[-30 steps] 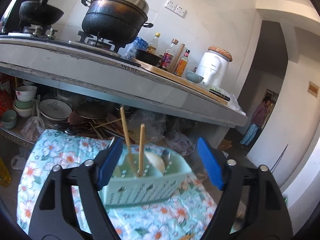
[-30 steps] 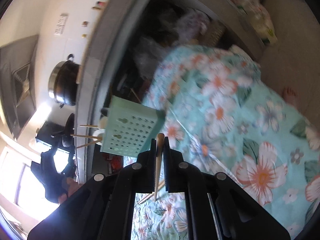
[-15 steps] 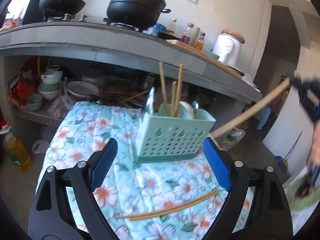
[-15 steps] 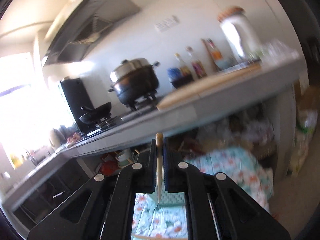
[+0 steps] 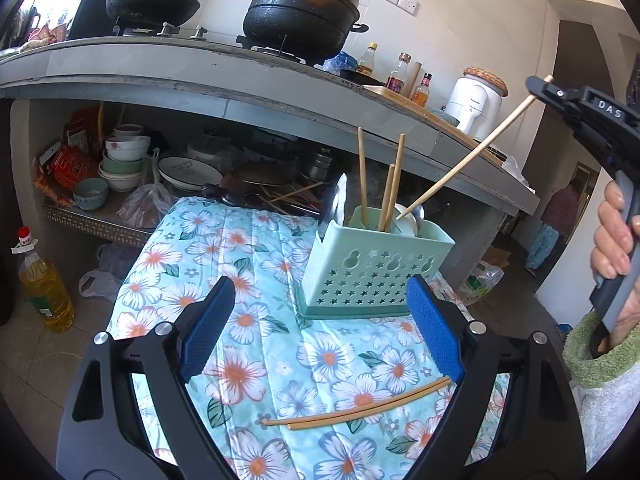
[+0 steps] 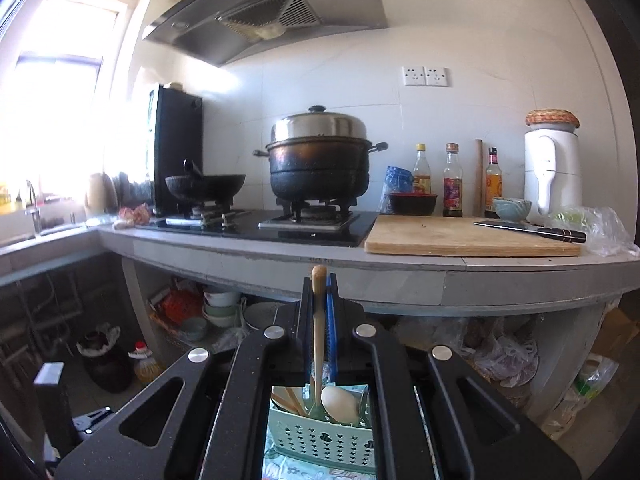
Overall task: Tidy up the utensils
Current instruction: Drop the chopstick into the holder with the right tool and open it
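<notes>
A chopstick slanted with its tip inside the green basket on the floral cloth; the right gripper was clamped on its upper end. The left gripper, jaws having just widened and empty, hovered before the basket; two chopsticks lay on the cloth nearby.

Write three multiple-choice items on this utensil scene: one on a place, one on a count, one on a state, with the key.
1. Where do the two loose chopsticks lie?
A. On the floral cloth, in front of the green basket
B. On the cutting board
C. Inside the black pot

2. How many chopsticks stand upright in the basket, apart from the held one?
A. One
B. Three
C. Six

3. How does the right gripper stand?
A. Wide open, empty
B. Shut on a chopstick
C. Shut on a spoon

Key: 1 A, the pair rests on the cloth near the left gripper; 2 B, three sticks rise from the basket's rear compartment; 3 B, its jaws pinch the stick, whose tip dips into the basket.
</notes>
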The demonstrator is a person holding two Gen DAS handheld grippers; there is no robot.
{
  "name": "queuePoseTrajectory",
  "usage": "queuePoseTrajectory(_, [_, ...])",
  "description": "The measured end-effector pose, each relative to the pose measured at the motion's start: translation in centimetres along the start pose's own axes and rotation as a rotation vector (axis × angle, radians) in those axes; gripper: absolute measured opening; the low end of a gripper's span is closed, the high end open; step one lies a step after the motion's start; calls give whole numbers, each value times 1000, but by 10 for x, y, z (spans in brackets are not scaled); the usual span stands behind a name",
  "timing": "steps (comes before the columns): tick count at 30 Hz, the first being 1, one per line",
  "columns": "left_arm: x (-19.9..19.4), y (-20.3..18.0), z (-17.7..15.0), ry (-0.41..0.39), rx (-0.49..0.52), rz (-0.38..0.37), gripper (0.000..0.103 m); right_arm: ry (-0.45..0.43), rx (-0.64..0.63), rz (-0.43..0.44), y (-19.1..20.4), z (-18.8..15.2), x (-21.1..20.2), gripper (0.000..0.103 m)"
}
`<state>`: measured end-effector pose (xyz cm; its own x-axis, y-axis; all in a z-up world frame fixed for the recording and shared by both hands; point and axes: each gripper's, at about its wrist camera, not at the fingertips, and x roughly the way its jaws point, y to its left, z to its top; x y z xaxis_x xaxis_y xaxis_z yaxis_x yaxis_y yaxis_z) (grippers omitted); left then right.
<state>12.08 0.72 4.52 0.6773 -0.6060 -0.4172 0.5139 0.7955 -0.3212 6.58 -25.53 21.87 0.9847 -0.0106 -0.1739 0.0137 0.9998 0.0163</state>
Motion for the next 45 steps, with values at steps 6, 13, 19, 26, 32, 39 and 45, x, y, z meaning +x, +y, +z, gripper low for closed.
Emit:
queuePoseTrajectory(6, [-1, 4, -2, 2, -8, 13, 83, 32, -149, -25, 28, -19, 20, 6])
queuePoseTrajectory(13, [1, 6, -5, 15, -16, 19, 84, 160, -347, -41, 54, -70, 43, 8])
queuePoseTrajectory(19, [3, 1, -9, 18, 23, 27, 88, 148, -128, -14, 8, -69, 11, 36])
queuePoseTrajectory(26, [8, -15, -12, 21, 81, 12, 92, 159, 133, -48, -51, -83, -30, 40])
queuePoseTrajectory(32, [13, -34, -18, 36, 150, -14, 94, 337, 430, -68, -100, -140, -47, 41])
queuePoseTrajectory(39, [26, -67, -43, 95, 319, -69, 94, 587, 697, -111, -113, -237, -47, 42])
queuePoseTrajectory(45, [45, -117, -85, 170, 596, -58, 94, 650, 862, -118, -122, -289, -49, 42])
